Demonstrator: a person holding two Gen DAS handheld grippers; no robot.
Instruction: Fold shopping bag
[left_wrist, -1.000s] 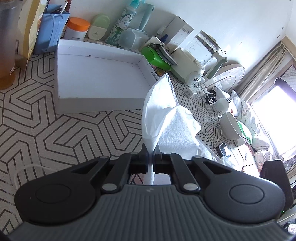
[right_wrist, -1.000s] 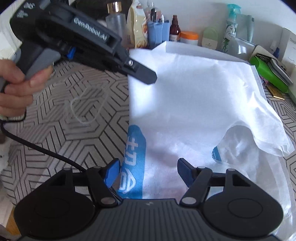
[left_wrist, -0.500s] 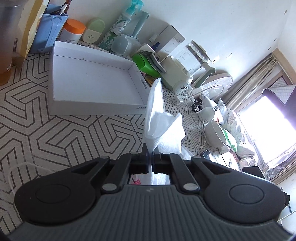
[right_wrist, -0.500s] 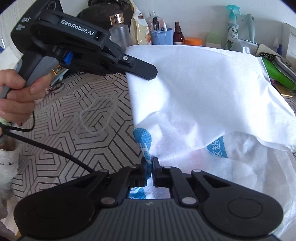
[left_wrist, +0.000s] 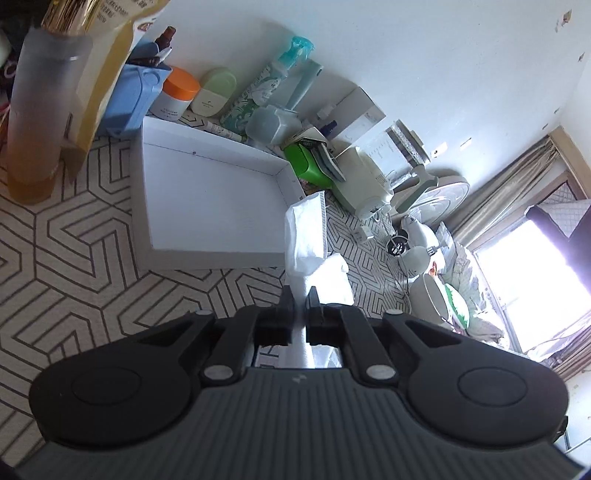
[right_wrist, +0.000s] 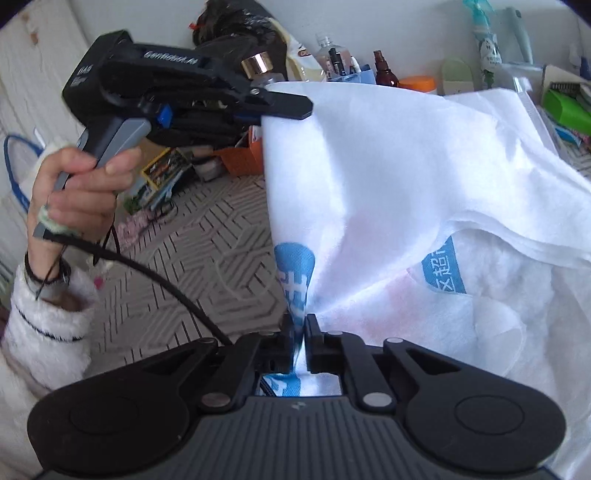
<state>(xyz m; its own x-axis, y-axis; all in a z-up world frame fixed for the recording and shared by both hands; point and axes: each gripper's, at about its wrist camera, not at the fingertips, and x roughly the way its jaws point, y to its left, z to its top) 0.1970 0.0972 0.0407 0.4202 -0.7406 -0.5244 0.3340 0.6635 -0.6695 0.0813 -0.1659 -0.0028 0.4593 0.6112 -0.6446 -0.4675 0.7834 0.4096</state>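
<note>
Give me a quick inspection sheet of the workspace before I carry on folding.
Surface: patterned mat, partly bare.
Job's things: white shopping bag lifted, hanging between both grippers.
Clutter: white tray, bottles, green case along the wall.
Grippers: left gripper and right gripper both opening, bag fabric between each one's jaws.
Cables: black cable from left handle.
Surroundings: curtain and bright window.

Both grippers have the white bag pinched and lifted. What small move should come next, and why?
Probably carry the left gripper across and down to lay its edge over the rest. Both sets of jaws are easing open with bag cloth between them, the right gripper at the printed edge, and the bag hangs unfolded.
</note>
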